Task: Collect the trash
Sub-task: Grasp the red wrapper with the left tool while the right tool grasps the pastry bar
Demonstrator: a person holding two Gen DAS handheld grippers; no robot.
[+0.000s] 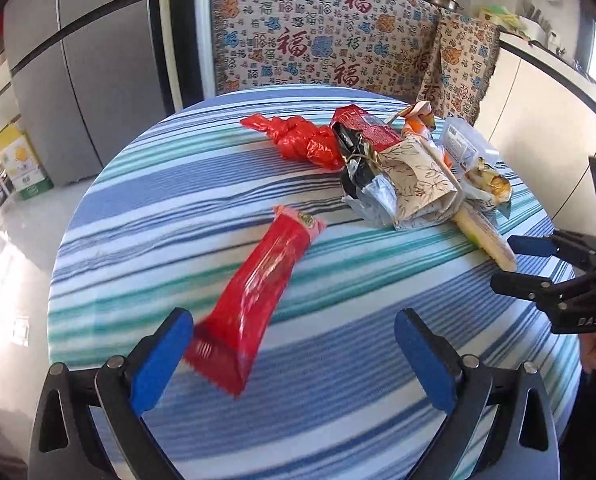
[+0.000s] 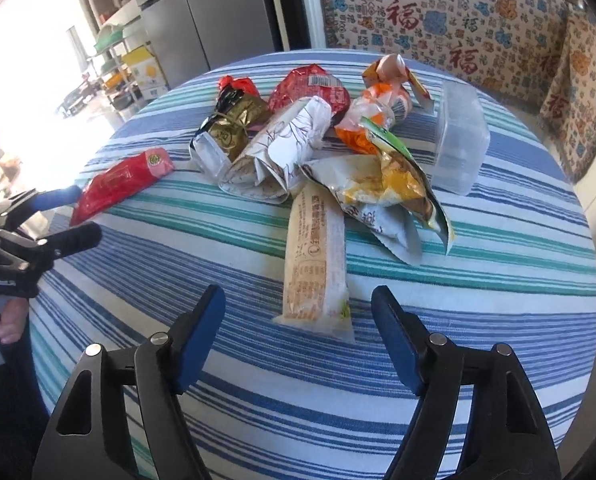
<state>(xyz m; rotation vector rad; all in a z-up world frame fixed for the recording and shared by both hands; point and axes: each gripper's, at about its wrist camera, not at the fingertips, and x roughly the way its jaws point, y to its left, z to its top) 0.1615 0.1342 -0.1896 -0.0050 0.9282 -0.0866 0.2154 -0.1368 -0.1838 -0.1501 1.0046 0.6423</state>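
Note:
A long red snack wrapper (image 1: 257, 292) lies on the striped round table (image 1: 338, 380), its near end between the fingers of my open left gripper (image 1: 293, 330), close to the left pad. It also shows in the right wrist view (image 2: 121, 184). A pile of trash sits further back: a knotted red plastic bag (image 1: 298, 140), a red packet (image 1: 362, 124), a cream floral wrapper (image 1: 422, 176), a gold-black pouch (image 2: 229, 128), yellow and orange wrappers (image 2: 390, 184). A long beige wrapper (image 2: 318, 268) lies just ahead of my open, empty right gripper (image 2: 298, 308).
A clear plastic box (image 2: 462, 140) stands at the right of the pile. A patterned cloth (image 1: 322, 36) drapes furniture behind the table. A grey fridge (image 1: 81, 80) stands at the left. The right gripper shows at the right edge of the left wrist view (image 1: 510, 264).

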